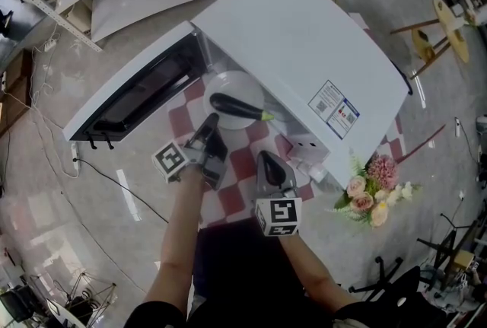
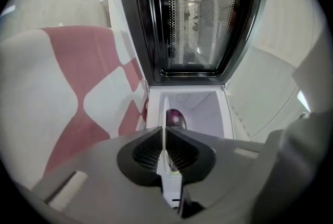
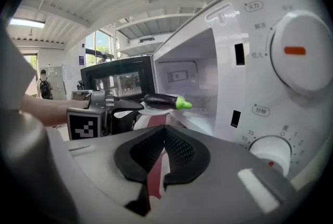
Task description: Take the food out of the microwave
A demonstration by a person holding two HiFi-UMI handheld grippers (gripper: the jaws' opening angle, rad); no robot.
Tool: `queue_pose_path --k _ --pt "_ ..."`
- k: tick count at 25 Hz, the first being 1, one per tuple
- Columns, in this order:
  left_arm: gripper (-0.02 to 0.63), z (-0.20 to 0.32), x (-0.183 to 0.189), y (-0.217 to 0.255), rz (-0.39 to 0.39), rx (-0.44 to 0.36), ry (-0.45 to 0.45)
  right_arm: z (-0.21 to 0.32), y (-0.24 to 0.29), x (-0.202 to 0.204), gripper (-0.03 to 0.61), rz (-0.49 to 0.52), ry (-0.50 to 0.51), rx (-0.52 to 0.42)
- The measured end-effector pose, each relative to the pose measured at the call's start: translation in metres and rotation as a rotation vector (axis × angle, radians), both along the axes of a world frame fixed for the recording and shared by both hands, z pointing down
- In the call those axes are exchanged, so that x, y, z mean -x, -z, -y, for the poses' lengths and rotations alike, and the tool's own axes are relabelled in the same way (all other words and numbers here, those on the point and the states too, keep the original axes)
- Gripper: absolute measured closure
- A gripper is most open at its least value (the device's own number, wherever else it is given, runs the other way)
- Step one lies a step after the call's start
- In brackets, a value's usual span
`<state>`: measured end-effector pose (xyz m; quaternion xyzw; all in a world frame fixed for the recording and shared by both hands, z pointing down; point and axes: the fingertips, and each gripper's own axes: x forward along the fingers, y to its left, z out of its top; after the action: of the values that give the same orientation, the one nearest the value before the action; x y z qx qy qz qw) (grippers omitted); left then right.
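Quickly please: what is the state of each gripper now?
Left gripper: closed on the rim of the round white plate carrying the dark purple eggplant.
Right gripper: closed, holding nothing.

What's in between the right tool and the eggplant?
From the right tool to the eggplant there is only checked cloth, then the rim of the white plate under it. The head view shows this best.

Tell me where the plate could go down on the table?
Bare cloth lies before the microwave, between the door and the flowers. It's crowded at the opening, around the plate, left gripper and right gripper.
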<state>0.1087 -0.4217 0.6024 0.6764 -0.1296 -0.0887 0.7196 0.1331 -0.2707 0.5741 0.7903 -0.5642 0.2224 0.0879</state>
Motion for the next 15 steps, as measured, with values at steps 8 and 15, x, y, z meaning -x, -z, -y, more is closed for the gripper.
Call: queue_pose_path --k 8,15 --pt "0.589 -0.004 0.019 0.0 -0.006 0.004 0.038 -0.006 0.005 0.003 0.578 -0.011 0.001 -0.007" --pt "0.589 -0.007 0.037 0.0 -0.001 0.009 0.114 -0.007 0.006 0.008 0.578 -0.014 0.022 -0.006"
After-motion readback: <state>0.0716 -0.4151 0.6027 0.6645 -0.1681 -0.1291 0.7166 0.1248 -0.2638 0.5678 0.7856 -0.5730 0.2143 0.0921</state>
